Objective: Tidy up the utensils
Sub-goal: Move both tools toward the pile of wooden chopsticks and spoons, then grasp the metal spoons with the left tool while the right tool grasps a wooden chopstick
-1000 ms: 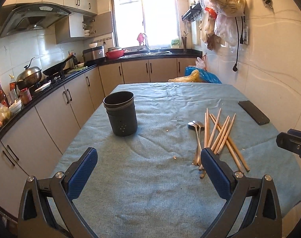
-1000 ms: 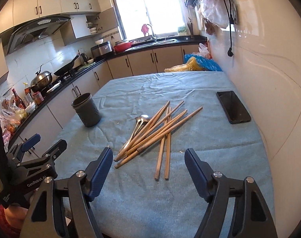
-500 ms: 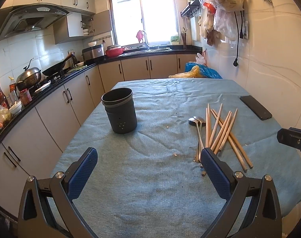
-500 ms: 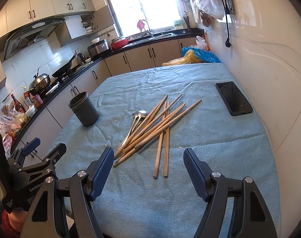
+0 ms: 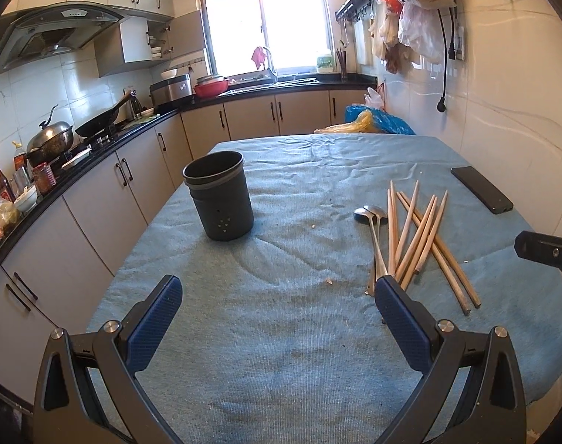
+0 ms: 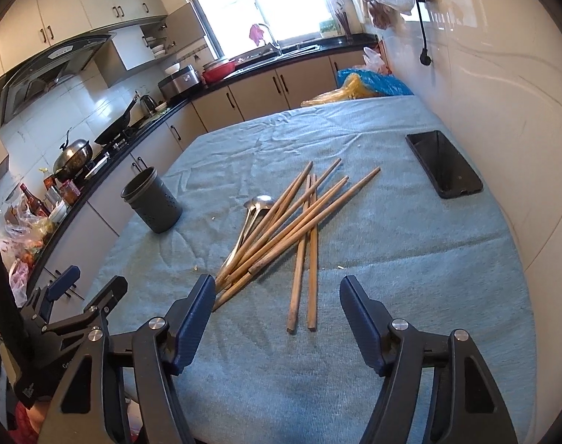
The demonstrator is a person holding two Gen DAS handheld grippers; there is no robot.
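Blue cloth (image 5: 281,351) covers the kitchen table. Over the last second both cameras have crept forward and lower, so the approach has only begun and nothing is sorted. At left stands the dark holder (image 5: 219,195), empty-looking. Left gripper (image 5: 279,316) spread wide, holding nothing. Right of it lie two spoons (image 6: 257,205) and the chopsticks (image 6: 299,222). Right gripper (image 6: 277,316), equally agape and empty, faces their near ends.
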